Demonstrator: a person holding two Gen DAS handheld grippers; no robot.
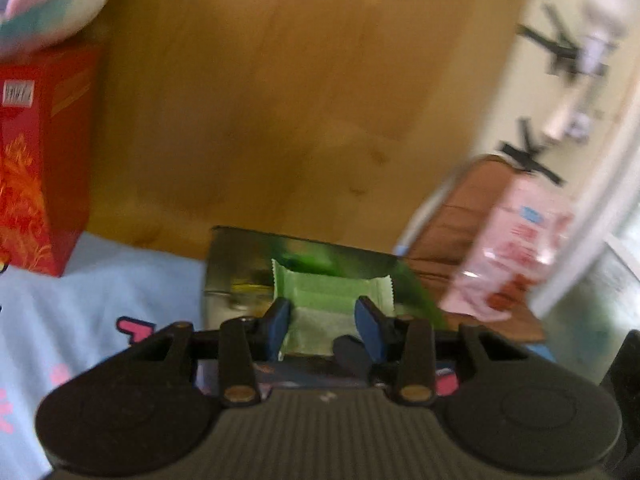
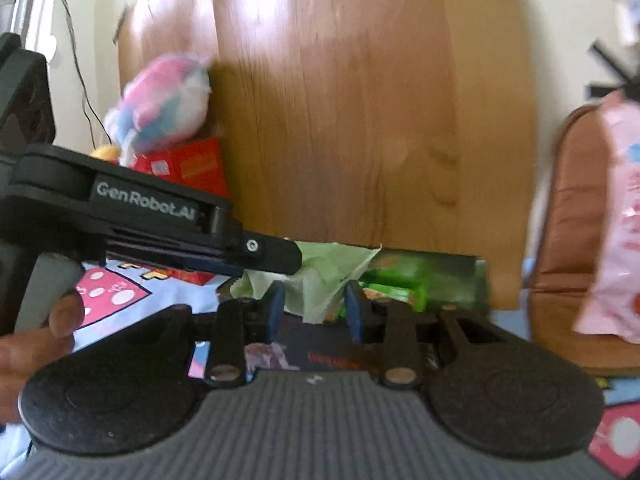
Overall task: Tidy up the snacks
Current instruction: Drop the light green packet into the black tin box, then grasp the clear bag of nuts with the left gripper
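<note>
A light green snack packet (image 1: 332,300) sits between the blue pads of my left gripper (image 1: 326,320), over a dark green box (image 1: 304,264) on the blue printed bedsheet (image 1: 100,304). The jaws stand partly apart with the packet between them; contact is unclear. In the right wrist view the same packet (image 2: 320,280) hangs crumpled in front of my right gripper (image 2: 316,312), whose jaws are open around its lower edge. The left gripper's body (image 2: 140,220) reaches in from the left, touching the packet. The green box (image 2: 420,280) lies behind it.
A red box (image 1: 36,184) stands at left with a pastel plush toy (image 2: 164,96) on it. A wooden headboard (image 1: 280,100) rises behind. A pink snack bag (image 1: 516,240) leans on a brown chair (image 2: 568,240) at right. A dark package (image 2: 320,348) lies under the right gripper.
</note>
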